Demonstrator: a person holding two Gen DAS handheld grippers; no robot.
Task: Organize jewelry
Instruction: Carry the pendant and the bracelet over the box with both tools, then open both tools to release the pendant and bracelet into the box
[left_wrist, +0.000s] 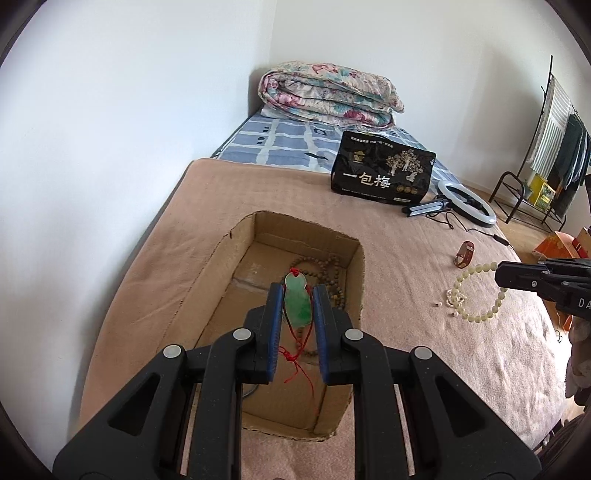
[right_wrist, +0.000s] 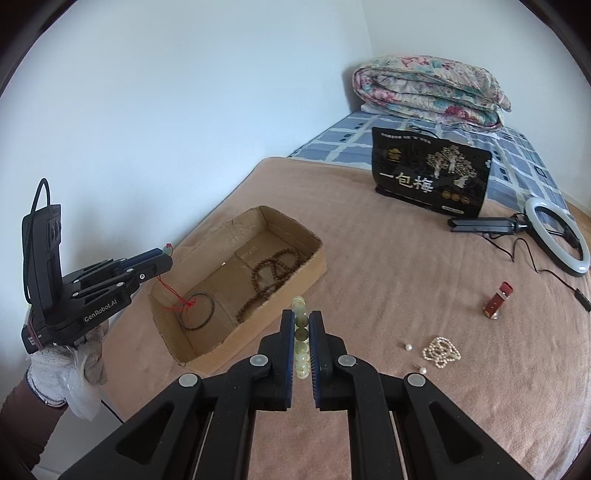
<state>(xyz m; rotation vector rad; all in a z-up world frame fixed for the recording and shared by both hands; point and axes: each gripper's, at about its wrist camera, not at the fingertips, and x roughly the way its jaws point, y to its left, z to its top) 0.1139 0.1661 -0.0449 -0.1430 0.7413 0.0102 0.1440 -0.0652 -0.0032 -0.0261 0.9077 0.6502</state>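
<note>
The left gripper (left_wrist: 298, 304), marked "GenRobot.AI", is clamped on a green jade pendant (left_wrist: 296, 302) above the cardboard box (left_wrist: 221, 258), its red cord (left_wrist: 295, 356) dangling into the box. Just right of the box, the right gripper (right_wrist: 301, 325) pinches a pale bead bracelet (right_wrist: 301, 334). Beyond the box stands a black bag (right_wrist: 432, 173) printed "一包梅".

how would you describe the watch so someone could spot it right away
On the tan blanket, look right of the cardboard box, between the ring light and the pearl bracelet. The watch there is the only red-brown strap, not beads.
</note>
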